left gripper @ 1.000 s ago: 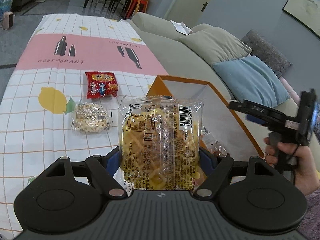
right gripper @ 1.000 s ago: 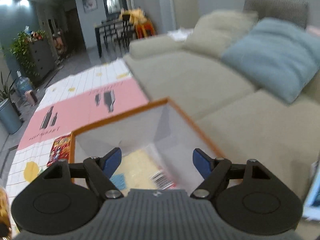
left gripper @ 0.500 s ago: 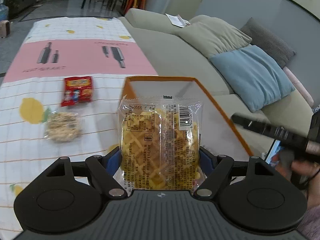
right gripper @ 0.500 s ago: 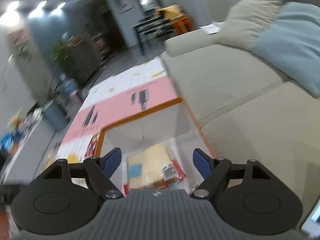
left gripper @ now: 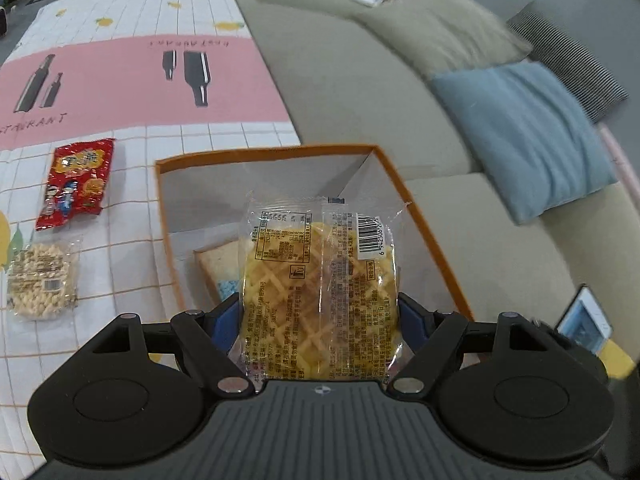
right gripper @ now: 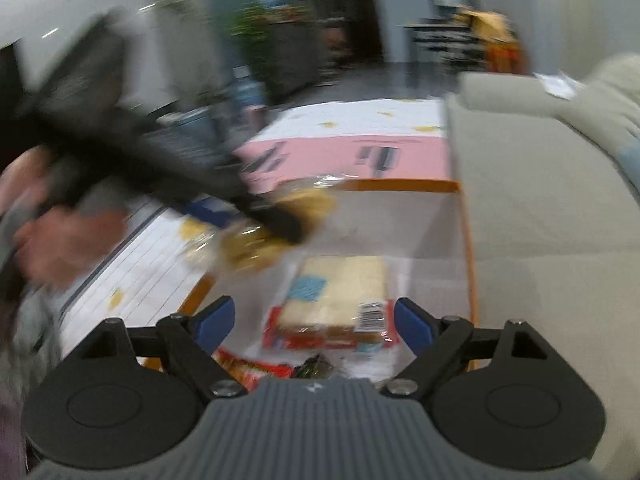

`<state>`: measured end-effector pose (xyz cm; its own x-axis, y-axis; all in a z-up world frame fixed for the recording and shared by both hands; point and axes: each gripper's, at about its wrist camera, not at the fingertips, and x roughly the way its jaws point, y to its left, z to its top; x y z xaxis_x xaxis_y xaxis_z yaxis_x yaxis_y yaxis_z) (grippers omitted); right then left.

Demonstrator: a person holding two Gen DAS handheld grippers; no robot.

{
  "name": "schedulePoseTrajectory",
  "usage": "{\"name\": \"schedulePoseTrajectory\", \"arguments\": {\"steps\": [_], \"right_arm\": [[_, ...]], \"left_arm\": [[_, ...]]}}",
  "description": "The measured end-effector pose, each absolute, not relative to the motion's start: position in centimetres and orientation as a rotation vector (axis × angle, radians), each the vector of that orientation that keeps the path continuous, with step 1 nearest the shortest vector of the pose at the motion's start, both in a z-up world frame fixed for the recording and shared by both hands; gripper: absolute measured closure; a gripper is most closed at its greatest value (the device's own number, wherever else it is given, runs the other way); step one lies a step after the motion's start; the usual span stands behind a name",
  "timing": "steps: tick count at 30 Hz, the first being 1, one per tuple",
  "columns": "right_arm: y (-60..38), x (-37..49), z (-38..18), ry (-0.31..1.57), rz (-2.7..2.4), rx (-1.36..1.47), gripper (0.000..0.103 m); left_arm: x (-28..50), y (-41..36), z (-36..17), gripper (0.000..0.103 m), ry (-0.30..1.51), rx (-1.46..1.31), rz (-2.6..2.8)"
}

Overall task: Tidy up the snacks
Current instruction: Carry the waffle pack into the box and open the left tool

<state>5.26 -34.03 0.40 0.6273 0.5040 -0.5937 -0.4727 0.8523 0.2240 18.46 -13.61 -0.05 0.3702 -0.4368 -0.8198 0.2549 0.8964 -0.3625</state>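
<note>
My left gripper is shut on a clear waffle packet, blue pads pressing both its sides, held over the orange-rimmed white box. A sandwich packet lies on the box floor below it. In the right wrist view my right gripper hangs over the near end of the box; its jaws are opening with nothing between them. Below it lie the sandwich packet and a red packet. The left gripper and waffle packet show blurred at the left.
On the checked tablecloth left of the box lie a red snack packet and a round cracker pack. A grey sofa with a blue cushion runs along the right. A phone lies on the sofa seat.
My left gripper carried the waffle packet to the right, from over the tablecloth to over the box. My right gripper tilted down toward the box floor, and its jaws spread a little wider.
</note>
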Motion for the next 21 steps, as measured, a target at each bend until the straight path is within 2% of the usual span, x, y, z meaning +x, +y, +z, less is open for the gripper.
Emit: {"name": "schedulePoseTrajectory", "arguments": {"steps": [10, 15, 17, 21], "right_arm": [[-35.7, 5.2, -2.1, 0.749, 0.628, 0.095, 0.018], [-36.3, 5.7, -2.2, 0.735, 0.609, 0.128, 0.018], [-36.6, 5.9, -2.3, 0.731, 0.602, 0.152, 0.018], [-36.6, 6.2, -2.5, 0.740, 0.577, 0.173, 0.018]], "left_arm": [[22.1, -18.6, -3.7, 0.012, 1.258, -0.155, -0.407], [23.0, -19.0, -4.8, 0.012, 1.259, -0.192, -0.314], [23.3, -19.0, -5.2, 0.006, 1.261, -0.218, -0.299], [23.6, -19.3, -5.1, 0.005, 1.237, -0.239, -0.303]]}}
